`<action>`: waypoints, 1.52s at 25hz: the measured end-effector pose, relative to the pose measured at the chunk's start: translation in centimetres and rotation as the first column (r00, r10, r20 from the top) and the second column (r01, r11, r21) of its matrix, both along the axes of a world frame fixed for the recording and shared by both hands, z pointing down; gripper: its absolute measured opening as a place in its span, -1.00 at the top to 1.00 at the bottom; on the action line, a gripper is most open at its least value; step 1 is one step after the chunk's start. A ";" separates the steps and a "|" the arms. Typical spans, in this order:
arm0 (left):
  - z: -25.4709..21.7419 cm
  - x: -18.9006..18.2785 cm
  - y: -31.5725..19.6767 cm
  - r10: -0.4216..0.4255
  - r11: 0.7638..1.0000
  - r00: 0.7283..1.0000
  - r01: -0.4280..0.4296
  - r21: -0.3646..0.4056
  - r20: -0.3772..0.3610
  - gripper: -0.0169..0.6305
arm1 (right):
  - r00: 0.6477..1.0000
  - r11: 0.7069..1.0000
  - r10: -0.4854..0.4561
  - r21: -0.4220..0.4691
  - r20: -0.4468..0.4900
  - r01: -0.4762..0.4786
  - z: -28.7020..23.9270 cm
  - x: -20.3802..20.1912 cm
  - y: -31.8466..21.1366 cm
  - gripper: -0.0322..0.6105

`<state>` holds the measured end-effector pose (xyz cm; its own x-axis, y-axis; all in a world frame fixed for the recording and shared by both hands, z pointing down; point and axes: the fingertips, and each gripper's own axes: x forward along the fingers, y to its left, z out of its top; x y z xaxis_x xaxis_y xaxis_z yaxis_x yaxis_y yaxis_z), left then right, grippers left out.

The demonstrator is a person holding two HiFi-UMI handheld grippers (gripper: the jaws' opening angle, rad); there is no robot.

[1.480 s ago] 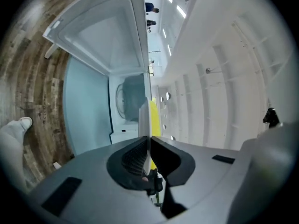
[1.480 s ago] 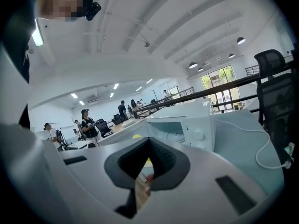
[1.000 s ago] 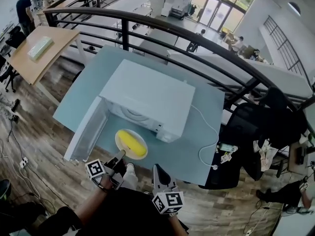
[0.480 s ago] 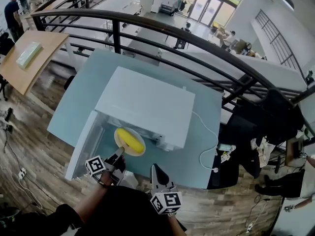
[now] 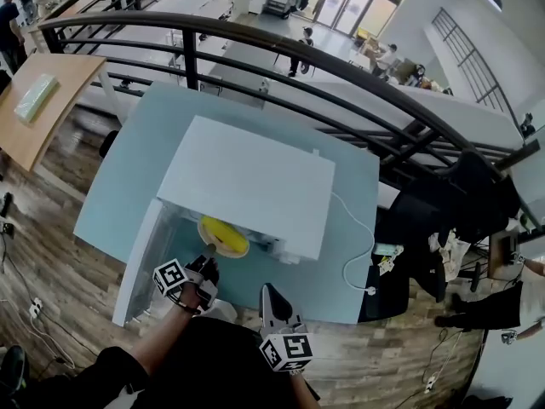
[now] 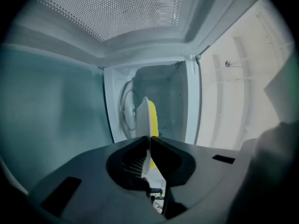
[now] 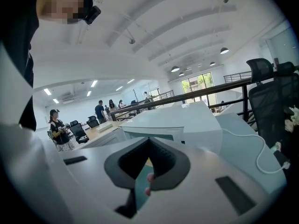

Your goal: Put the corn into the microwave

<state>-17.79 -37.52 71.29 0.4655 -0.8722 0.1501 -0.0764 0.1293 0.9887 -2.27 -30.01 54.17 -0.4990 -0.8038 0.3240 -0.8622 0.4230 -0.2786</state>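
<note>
Insertion step in hand: we hold the plate (image 5: 213,228) with the corn (image 5: 228,235) at the mouth of the microwave (image 5: 247,181), which opens toward the near edge of the tabletop (image 5: 128,152), door (image 5: 140,258) swung wide. Left gripper (image 6: 149,141) jaws nearly closed, pinching the plate's rim; the corn lies on the plate, just entering the cavity. Next, we judge: push deeper, keep level, set down inside, release. Right gripper (image 7: 148,141) jaws together, empty, by that near edge.
</note>
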 end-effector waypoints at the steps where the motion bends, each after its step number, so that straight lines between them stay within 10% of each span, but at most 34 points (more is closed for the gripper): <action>1: 0.4 0.0 -0.3 -0.008 1.000 1.000 0.008 -0.006 -0.004 0.88 | 1.000 1.000 0.005 0.000 -0.005 -0.005 -0.1 0.1 0.0 0.88; 16: 4.0 -1.0 -4.3 -0.111 0.992 0.993 0.109 -0.058 -0.037 0.88 | 0.998 0.999 0.048 -0.007 -0.030 -0.048 0.3 0.5 0.1 0.88; 38: 6.7 -1.2 -7.7 -0.031 0.985 0.978 0.064 -0.157 0.207 0.88 | 0.992 0.991 0.129 -0.030 -0.006 -0.129 0.6 2.1 0.4 0.88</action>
